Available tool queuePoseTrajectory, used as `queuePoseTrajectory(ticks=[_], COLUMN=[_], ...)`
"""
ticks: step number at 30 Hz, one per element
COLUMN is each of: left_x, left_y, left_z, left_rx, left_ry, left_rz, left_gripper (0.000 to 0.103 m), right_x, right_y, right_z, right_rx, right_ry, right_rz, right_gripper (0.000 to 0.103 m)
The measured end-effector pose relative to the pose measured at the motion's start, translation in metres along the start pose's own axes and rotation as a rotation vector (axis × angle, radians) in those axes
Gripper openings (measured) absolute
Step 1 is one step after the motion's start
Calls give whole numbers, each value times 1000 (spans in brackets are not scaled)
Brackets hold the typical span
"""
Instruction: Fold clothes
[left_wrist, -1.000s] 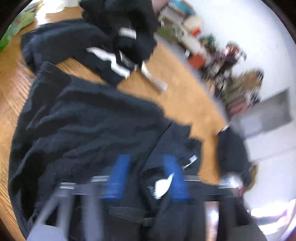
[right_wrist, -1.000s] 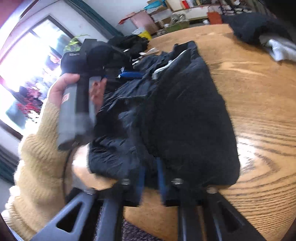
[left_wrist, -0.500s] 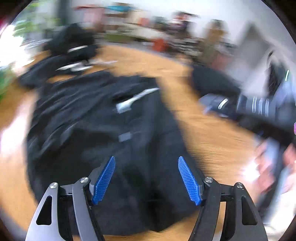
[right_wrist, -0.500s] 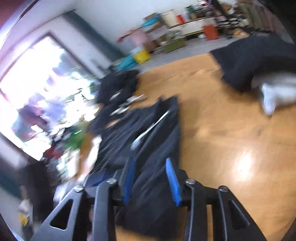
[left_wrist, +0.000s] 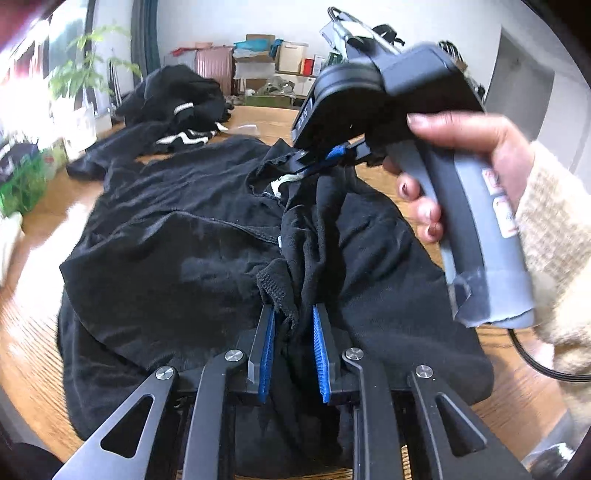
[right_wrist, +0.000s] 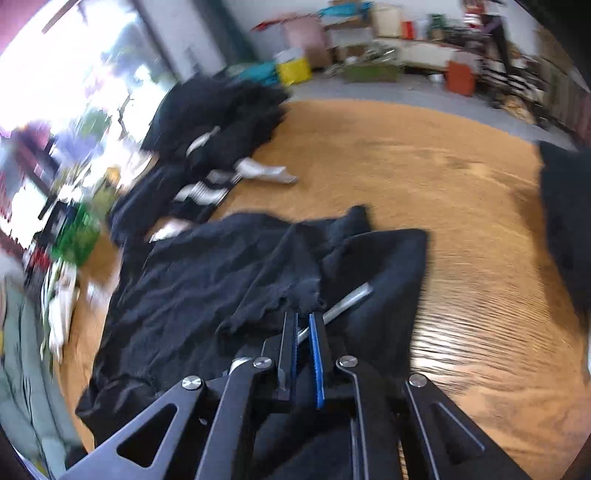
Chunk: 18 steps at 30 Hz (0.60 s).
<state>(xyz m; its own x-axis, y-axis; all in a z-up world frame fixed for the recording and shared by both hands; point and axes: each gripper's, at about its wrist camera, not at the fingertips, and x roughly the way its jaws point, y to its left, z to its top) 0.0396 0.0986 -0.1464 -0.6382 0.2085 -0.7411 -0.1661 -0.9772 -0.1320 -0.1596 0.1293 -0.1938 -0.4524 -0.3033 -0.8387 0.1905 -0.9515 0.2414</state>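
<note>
Both grippers moving in over black garment (left_wrist: 177, 236) since half second ago, jaws just been closing. Left gripper (left_wrist: 293, 314) now pinching ribbed hem fold between blue pads. Right gripper (right_wrist: 303, 319) nearly clenched, nipping garment edge by grey strip (right_wrist: 349, 301). Right hand (left_wrist: 469, 147) now showing close in left view. Garment lying rumpled on wooden table (right_wrist: 424, 177); clothes pile (left_wrist: 173, 99) sitting behind.

Daylight is pouring in from the window (right_wrist: 74, 66) around ten o'clock, blowing out to white. The right wrist view is smearing with motion blur; the left is staying sharp centrally. Glare is streaking the table (right_wrist: 461, 343) near four o'clock. Fisheye bending is darkening every rim.
</note>
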Motion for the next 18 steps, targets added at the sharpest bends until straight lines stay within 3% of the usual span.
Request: queuePoseTrajectory(ticks=[7,15,18], left_x=[2,-2,-3], left_y=[2,7,11], left_z=[-8,-11,-11], left_rx=[7,-28,-46], left_ry=[-24,-23,-23], left_rz=[-25,-69,-98], left_gripper=[22,23,23], right_x=[21,49,57], right_y=[15,28,36], right_z=[5,51,64], right_rx=[-55,-56,-50], right_ry=[66,46,46], right_rz=[1,-29,-1], right_gripper=[16,20,29])
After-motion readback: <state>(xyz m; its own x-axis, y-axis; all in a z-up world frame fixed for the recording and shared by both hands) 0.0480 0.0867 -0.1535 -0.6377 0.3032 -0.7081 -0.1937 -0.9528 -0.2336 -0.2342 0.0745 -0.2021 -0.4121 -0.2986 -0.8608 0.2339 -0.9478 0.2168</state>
